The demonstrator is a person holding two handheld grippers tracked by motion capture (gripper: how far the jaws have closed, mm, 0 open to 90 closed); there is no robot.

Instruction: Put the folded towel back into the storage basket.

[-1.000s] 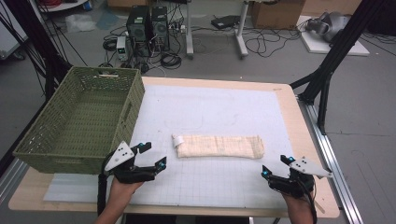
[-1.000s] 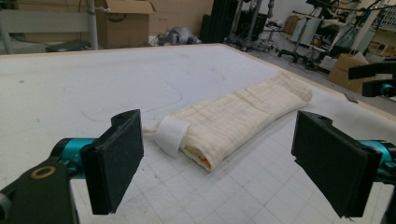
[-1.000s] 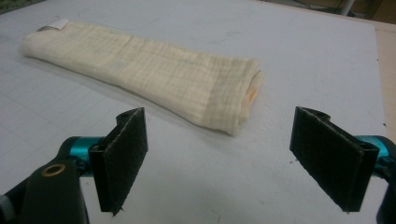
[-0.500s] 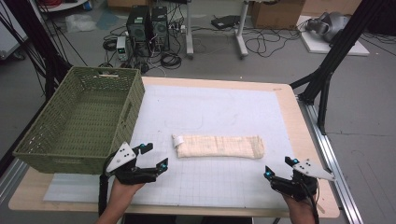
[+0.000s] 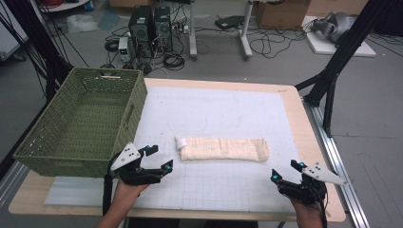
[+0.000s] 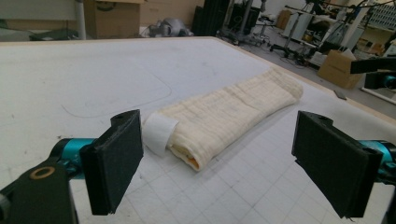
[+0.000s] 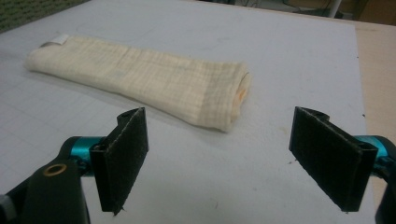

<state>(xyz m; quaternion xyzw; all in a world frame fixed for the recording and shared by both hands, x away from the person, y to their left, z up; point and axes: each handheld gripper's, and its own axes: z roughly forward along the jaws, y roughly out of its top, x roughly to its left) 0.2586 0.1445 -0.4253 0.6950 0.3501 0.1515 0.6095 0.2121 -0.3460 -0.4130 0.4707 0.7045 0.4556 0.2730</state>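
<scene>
A cream folded cloth [image 5: 222, 148] lies lengthwise on the white grid mat [image 5: 223, 109], with a white label [image 5: 180, 142] at its left end. My left gripper [image 5: 158, 158] hovers open just short of that left end; its own view has the cloth [image 6: 229, 116] and label [image 6: 159, 133] between and beyond the wide-apart jaws. My right gripper [image 5: 286, 171] is open near the table's front right, a little short of the cloth's right end [image 7: 224, 100]. Neither holds anything.
A green woven basket [image 5: 81, 118] stands at the table's left, overhanging the edge. Beyond the table are computer towers [image 5: 149, 23], cables and black frame legs [image 5: 332, 80]. The mat's far half lies bare.
Both grippers have drifted slightly, the left a touch toward the front; the cloth has not moved and both jaws stay open.
</scene>
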